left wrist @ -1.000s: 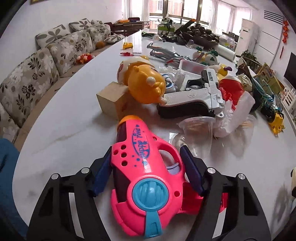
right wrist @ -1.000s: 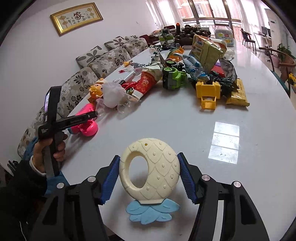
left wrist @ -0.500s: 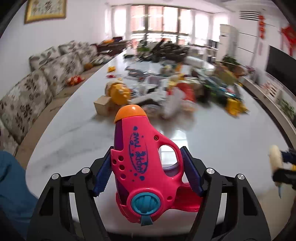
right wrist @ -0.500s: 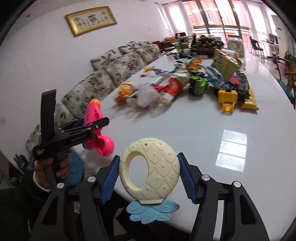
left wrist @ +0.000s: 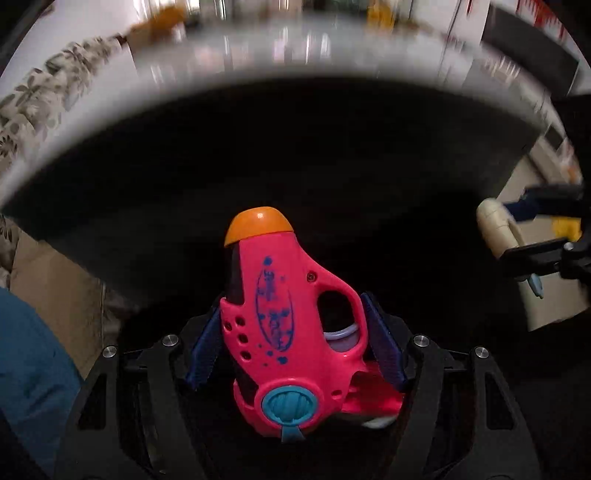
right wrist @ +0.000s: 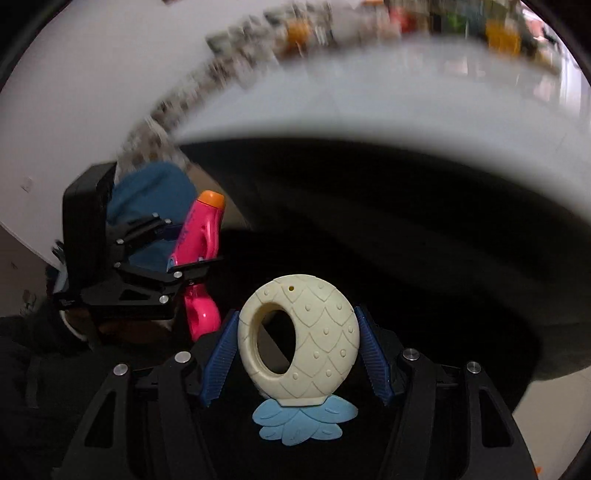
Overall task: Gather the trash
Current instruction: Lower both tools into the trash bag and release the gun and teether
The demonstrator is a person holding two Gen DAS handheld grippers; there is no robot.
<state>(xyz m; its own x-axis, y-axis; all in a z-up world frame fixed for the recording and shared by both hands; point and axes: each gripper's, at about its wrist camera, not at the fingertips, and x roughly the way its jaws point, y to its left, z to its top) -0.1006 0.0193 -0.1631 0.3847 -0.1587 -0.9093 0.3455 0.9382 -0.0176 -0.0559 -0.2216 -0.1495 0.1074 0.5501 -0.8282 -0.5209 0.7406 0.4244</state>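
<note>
- Left gripper (left wrist: 291,347) is seen clamped on a pink toy blaster (left wrist: 291,332); blue pads (left wrist: 384,350) are pressed against both of its sides, orange tip pointed forward.
- Right gripper (right wrist: 295,358) is seen pinching a cream pineapple teether (right wrist: 314,343) by its flanks, blue leaf part hanging toward the camera.
- Both items are held in the air, below the level of the white table edge (left wrist: 258,74); a dark space under the table fills the middle of both views.
- From the right wrist view the left gripper (right wrist: 173,273) and the blaster (right wrist: 201,236) are seen just to the left, near the teether but not touching it.
- From the left wrist view the teether (left wrist: 495,229) is seen at far right, gripped by the right tool.
- Progress is judged partial: two pieces are picked up and carried, neither yet dropped.
- No bin or bag can be made out; the drop spot is hidden in the dark.
- Blurred clutter (right wrist: 406,18) is seen on the tabletop, so more collecting is judged to be left.
- Background is smeared; tabletop items cannot be identified.
</note>
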